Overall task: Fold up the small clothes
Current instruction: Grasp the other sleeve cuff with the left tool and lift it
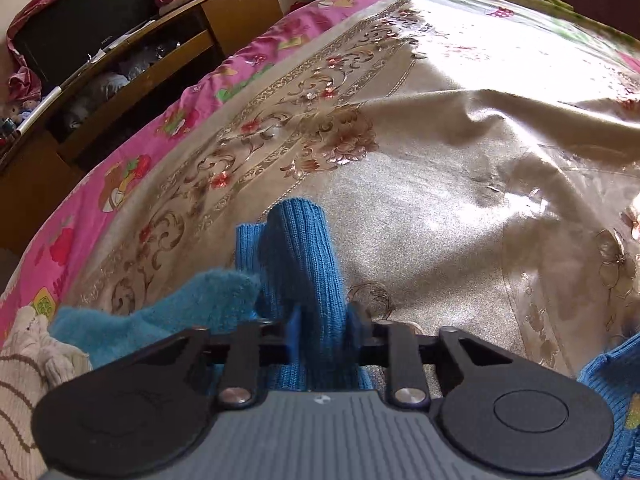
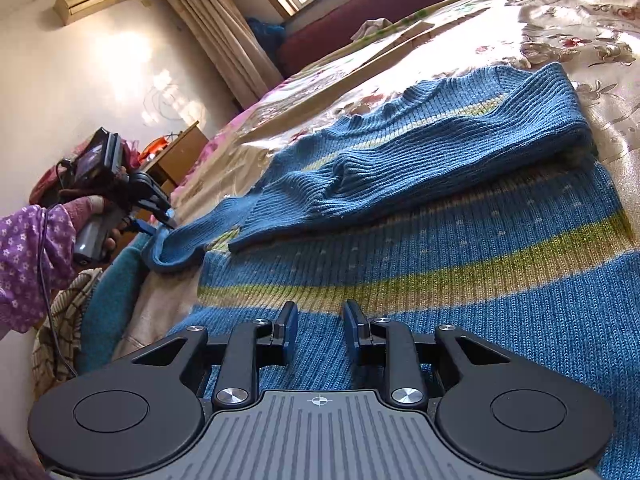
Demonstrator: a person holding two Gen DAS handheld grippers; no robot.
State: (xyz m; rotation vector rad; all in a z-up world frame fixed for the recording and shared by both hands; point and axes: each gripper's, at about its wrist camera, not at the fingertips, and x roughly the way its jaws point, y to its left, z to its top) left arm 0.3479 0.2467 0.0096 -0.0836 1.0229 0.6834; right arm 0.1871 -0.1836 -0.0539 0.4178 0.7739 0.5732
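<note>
A blue knitted sweater (image 2: pixel 440 280) with green and cream stripes lies flat on the bed. One ribbed blue sleeve (image 2: pixel 400 168) is folded across its body. My left gripper (image 1: pixel 324 328) is shut on the other sleeve (image 1: pixel 304 256) near the cuff, which sticks out ahead of the blue pads. In the right wrist view that left gripper (image 2: pixel 162 222) sits at the sweater's left side, in a hand with a purple flowered cuff (image 2: pixel 24 256). My right gripper (image 2: pixel 320 328) hovers low over the sweater's blue hem band. Its jaws are apart, and only the flat knit shows in the gap.
A shiny beige flowered cover (image 1: pixel 440 200) spreads over a pink sheet (image 1: pixel 80 220). A teal cloth (image 1: pixel 192 308) and a cream striped garment (image 1: pixel 24 380) lie at the bed's near left corner. A wooden cabinet (image 1: pixel 160 52) stands beyond the bed's left edge.
</note>
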